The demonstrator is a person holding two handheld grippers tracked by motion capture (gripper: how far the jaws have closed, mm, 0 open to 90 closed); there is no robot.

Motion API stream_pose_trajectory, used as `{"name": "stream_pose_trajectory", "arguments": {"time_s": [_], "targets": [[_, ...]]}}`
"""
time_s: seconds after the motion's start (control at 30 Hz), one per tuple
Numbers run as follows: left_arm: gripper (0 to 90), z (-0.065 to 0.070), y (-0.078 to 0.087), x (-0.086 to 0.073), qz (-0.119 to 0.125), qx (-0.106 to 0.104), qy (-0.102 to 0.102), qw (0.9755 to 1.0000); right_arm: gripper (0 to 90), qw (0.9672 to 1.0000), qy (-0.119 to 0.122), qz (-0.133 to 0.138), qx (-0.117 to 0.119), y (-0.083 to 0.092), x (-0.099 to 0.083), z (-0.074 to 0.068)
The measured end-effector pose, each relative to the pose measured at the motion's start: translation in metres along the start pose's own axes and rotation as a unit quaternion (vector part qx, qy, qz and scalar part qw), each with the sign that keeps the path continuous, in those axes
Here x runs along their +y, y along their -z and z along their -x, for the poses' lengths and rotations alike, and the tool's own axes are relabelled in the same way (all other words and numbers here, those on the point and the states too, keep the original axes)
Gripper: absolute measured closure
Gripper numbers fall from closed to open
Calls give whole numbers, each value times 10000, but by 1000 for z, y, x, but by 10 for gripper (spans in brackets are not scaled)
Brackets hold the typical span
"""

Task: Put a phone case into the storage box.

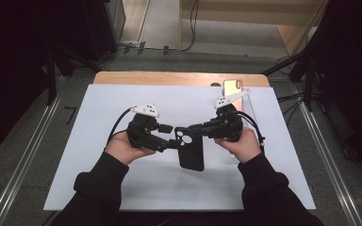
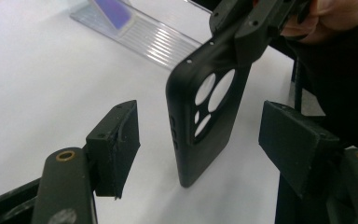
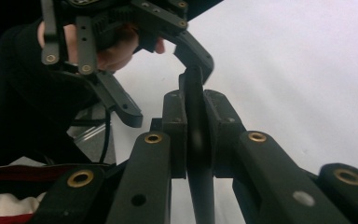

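A black phone case [image 1: 191,149] with round camera cut-outs hangs upright above the white tabletop. My right gripper [image 1: 187,132] is shut on its top end; in the right gripper view the pads [image 3: 175,121] clamp the case [image 3: 196,88] edge-on. My left gripper [image 1: 169,136] comes in from the left and stands open. In the left gripper view the case [image 2: 214,135] hangs between the left gripper's [image 2: 205,140] two pads [image 2: 119,140] with a gap on each side, and the right gripper [image 2: 247,32] holds it from above.
A phone [image 1: 232,87] leans on a clear stand [image 2: 140,30] at the far right of the white board [image 1: 99,141]. The board lies on a wooden table [image 1: 169,77], with metal rails and cables on the floor at both sides.
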State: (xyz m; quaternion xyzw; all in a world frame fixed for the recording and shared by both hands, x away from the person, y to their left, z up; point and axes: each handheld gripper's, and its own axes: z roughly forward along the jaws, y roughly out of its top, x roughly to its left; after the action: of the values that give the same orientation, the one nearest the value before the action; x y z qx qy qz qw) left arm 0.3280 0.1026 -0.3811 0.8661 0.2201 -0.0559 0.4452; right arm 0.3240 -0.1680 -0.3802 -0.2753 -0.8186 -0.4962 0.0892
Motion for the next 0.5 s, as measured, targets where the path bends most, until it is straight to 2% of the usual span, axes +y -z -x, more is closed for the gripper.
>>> {"name": "stream_pose_trajectory", "arguments": {"time_s": [0.17,0.27,0.37,0.5], "targets": [[308,-4,-5,2,-73,-73,-27,9999,776,9999,4,15,101,-1,0,0],[355,-6,-9,2,-134,-159,-76,9998,776,9998,9,34,173,-2,0,1],[487,-6,-12,0,-218,-243,-166,9993,777,9997,14,62,253,-2,0,0],[611,-7,-12,-1,-170,-354,-286,9988,777,9994,28,49,332,-3,0,1]]}}
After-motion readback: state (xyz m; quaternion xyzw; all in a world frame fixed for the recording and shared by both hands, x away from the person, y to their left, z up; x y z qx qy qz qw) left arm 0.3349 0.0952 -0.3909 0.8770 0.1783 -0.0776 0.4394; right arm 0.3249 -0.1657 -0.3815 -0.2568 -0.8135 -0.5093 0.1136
